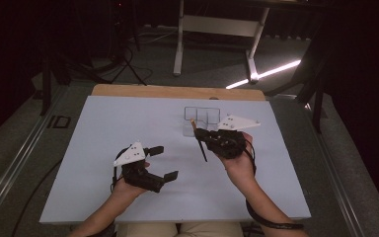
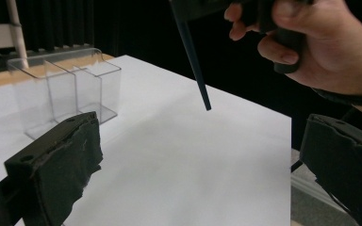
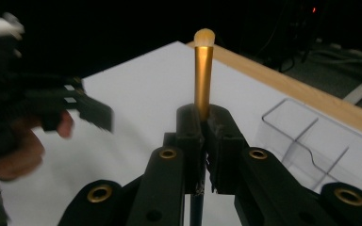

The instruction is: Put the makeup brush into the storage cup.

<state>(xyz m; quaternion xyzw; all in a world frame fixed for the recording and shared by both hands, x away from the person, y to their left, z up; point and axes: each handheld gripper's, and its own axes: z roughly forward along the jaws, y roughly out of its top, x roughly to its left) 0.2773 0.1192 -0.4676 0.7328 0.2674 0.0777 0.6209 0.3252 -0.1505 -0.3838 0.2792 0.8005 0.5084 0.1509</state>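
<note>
**High view: pen in right gripper, heading for the clear organizer**

High view, biggest item first: white worktop (image 1: pixel 128 123) lying on a wooden table whose far edge (image 1: pixel 177 91) shows beyond it. Clear organizer (image 1: pixel 202 120) with several compartments sits near the worktop's far edge, right of centre.

Right gripper (image 1: pixel 201 134) is off the surface, just on the near side of the organizer. Jaws are together, clamped on a pen (image 1: pixel 199 140). Pen runs through the grip: dark shaft points down and toward the near edge, tip clear of the worktop; gold end with rounded cap points toward the organizer. Right gripper view confirms it, with the gold end (image 3: pixel 203 70) standing up out of the shut jaws and the organizer (image 3: pixel 311 141) off to one side.

Left gripper (image 1: pixel 162 162) sits left of centre, nearer the near edge. Jaws well apart, nothing between them. Left gripper view looks across at the organizer (image 2: pixel 66 89) and the pen's dark shaft (image 2: pixel 195 66) hanging below the right hand (image 2: pixel 311 42).

Judgement: transport step, pen grasped and lifted, not yet placed. Likely target is one organizer compartment; which one, can't tell.

Next move calls for:
- carry toward the far edge, over a compartment
- turn the pen closer to upright so one end clears the rim
- lower, then open
- left stays clear, or steadies the organizer wall if it slides
</note>
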